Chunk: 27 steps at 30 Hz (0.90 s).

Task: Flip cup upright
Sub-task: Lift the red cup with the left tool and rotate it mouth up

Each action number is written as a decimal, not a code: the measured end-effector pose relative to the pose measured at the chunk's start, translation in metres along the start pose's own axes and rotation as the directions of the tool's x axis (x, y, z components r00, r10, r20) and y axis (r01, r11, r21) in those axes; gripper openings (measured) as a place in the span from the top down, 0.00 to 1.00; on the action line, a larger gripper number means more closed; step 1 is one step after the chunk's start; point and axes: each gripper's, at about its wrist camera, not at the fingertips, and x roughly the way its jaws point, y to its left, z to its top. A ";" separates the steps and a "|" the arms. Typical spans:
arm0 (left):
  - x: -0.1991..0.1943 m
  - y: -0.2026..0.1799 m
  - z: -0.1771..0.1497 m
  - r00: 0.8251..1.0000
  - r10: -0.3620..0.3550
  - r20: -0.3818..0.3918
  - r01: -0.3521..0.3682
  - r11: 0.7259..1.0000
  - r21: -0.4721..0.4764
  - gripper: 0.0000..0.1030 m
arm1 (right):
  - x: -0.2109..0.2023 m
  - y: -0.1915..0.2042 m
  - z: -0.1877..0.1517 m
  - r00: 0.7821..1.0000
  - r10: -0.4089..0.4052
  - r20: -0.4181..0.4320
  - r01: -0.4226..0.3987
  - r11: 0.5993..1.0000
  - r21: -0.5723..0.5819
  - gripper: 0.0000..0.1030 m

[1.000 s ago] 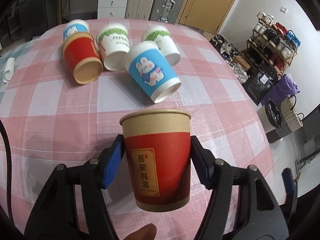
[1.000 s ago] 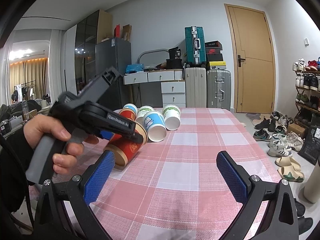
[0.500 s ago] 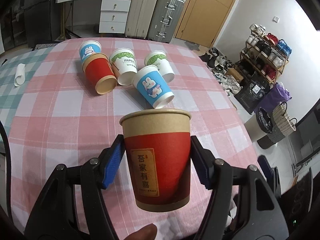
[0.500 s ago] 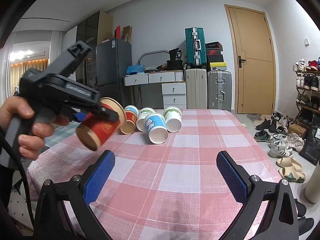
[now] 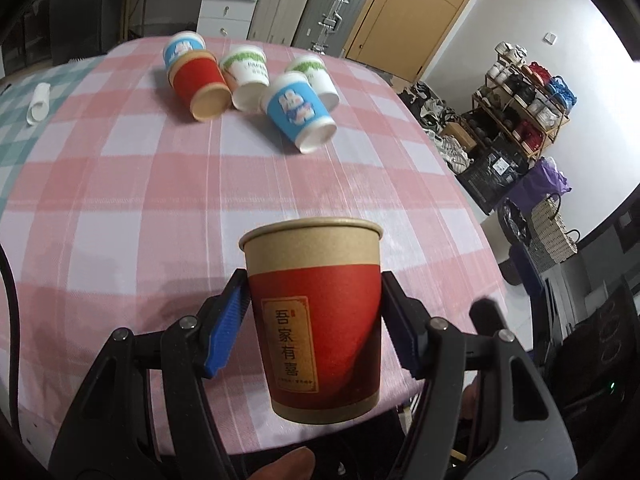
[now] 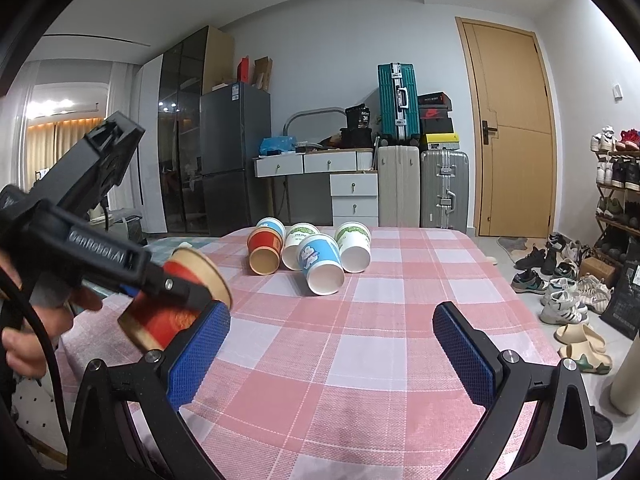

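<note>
The left gripper clamps a red-and-kraft paper cup between its blue-padded fingers, one pad on each side of the red band — the cup is held in the air above the near edge of the table, which is spread with a pink-and-white checked cloth. In the left wrist view the cup's rolled rim points away from the camera and its base toward it, a gold label with Chinese characters facing the lens. In the right wrist view the same cup appears tilted, mouth angled up and toward the far end of the table, gripped by the left gripper in the person's left hand.

The right gripper hovers low over the table with its jaws spread wide and nothing between them.

Toward the far end of the table, five more cups lie on their sides in a loose cluster: a second red cup, a white cup with green print, another white-and-green cup, a blue cup with a cartoon figure nearest the held cup, and a second blue cup behind the fallen red one. Beyond the table stand suitcases — beside them, a wooden door.
</note>
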 end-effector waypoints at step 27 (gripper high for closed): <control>0.040 0.005 -0.030 0.997 0.008 -0.073 -0.012 0.999 -0.052 0.36 | 0.001 -0.001 -0.001 1.000 -0.010 -0.003 0.010 1.000 -0.001 0.00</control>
